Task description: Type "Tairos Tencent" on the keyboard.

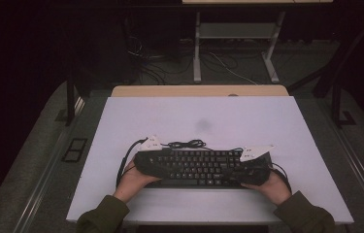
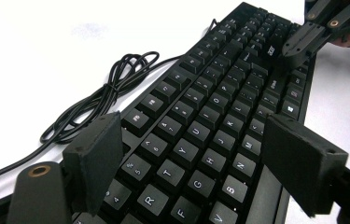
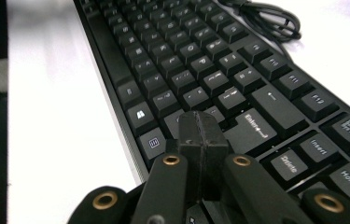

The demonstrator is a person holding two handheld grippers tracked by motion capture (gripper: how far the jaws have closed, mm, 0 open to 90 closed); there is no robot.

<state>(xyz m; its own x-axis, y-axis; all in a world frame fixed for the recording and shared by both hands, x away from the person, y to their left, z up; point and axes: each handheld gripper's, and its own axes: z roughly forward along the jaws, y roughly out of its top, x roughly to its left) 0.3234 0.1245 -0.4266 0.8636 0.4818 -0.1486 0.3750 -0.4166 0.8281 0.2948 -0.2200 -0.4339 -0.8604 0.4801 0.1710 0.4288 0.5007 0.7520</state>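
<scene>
A black keyboard (image 1: 199,167) lies across the near middle of the white tabletop (image 1: 199,116), with its coiled black cable (image 1: 187,144) just behind it. My left gripper (image 2: 198,158) is open over the keyboard's left half. One pad stands above the number row and the other above the front edge, with keys (image 2: 196,135) showing between them. My right gripper (image 3: 200,135) is shut, pads pressed together with nothing between them, its tip just above the keys beside the Enter key (image 3: 252,128). It also shows far off in the left gripper view as the right gripper (image 2: 298,46), over the keyboard's right end.
A hand in a dark green sleeve (image 1: 104,213) holds each gripper at the keyboard's two ends. The cable coil (image 2: 102,93) rests on the white surface behind the keys. Beyond the wooden table edge (image 1: 199,91) are a white frame (image 1: 233,34) and floor cables.
</scene>
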